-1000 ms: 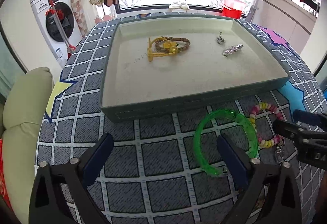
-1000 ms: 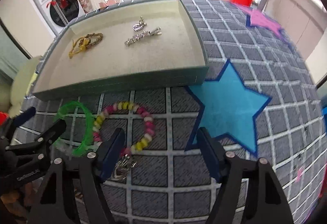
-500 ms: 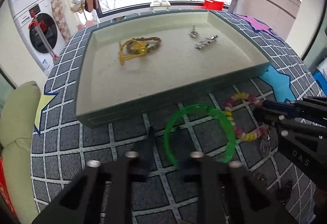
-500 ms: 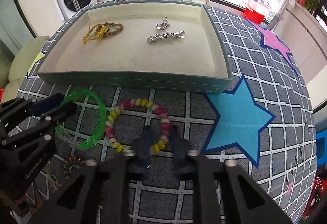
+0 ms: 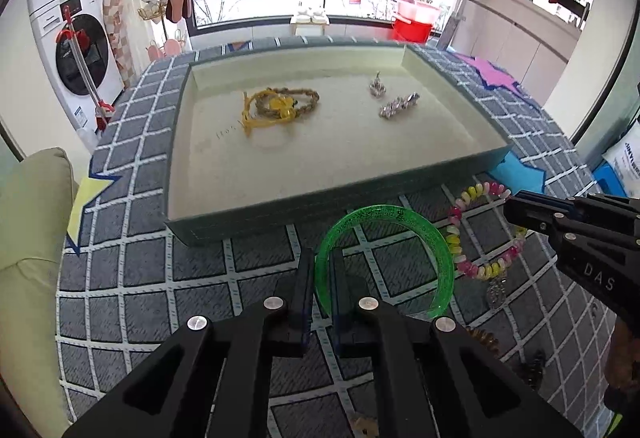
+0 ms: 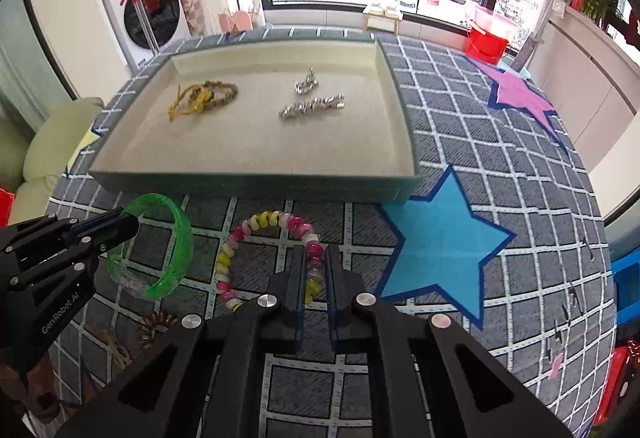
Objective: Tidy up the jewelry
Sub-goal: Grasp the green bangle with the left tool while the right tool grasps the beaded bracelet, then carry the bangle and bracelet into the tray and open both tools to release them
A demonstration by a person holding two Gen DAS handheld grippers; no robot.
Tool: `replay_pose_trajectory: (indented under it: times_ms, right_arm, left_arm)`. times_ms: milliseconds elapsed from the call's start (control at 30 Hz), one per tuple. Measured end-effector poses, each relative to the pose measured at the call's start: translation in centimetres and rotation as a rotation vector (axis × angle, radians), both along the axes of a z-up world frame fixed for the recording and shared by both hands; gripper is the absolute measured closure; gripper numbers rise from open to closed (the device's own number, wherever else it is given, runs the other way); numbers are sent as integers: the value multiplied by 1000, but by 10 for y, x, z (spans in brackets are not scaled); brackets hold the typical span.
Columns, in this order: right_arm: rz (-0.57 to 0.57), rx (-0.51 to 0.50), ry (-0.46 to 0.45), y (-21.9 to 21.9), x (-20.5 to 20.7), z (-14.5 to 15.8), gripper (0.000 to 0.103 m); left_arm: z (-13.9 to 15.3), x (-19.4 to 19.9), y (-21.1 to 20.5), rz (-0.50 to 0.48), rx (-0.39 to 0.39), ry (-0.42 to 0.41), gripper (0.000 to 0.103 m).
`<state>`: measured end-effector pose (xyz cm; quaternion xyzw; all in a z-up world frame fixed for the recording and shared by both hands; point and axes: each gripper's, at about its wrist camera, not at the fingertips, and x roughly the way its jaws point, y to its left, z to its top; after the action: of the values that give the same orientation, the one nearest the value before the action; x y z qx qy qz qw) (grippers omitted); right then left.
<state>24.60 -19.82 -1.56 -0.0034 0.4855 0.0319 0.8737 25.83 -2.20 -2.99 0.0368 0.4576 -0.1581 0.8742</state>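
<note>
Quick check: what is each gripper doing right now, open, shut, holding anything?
Left gripper: shut on the green bangle.
Right gripper: shut on the beaded bracelet.

left wrist: close, angled down | right wrist: same | shared: tray (image 5: 280,206)

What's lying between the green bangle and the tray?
Nothing but bare checked cloth between the green bangle and the tray, seen in both wrist views.
</note>
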Motion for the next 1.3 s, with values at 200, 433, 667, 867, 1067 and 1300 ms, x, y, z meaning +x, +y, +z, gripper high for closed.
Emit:
replay_pose_trajectory:
  times_ms: [200, 433, 667, 867, 1067, 1300]
  right_arm:
    - [5, 14, -41, -3, -6, 20, 93]
    - [4, 49, -82, -6, -5, 43, 93]
    - [-1, 59, -110, -10, 7, 59, 93]
    - [-6, 72, -115, -12, 36, 64, 93]
    - [-28, 91, -107, -16, 74, 59, 93]
    - [-65, 141, -94, -19, 117, 44, 93]
  left_arm:
    - [18, -4, 5, 4, -19, -42, 82]
    - [38, -4, 12, 20, -43, -82, 82]
    - [56, 4, 18, 32, -55, -121, 82]
    - [60, 31, 26, 64, -59, -117, 82]
    - [54, 66, 29, 89, -41, -106, 82]
    - [42, 107, 28, 130, -30, -91, 82]
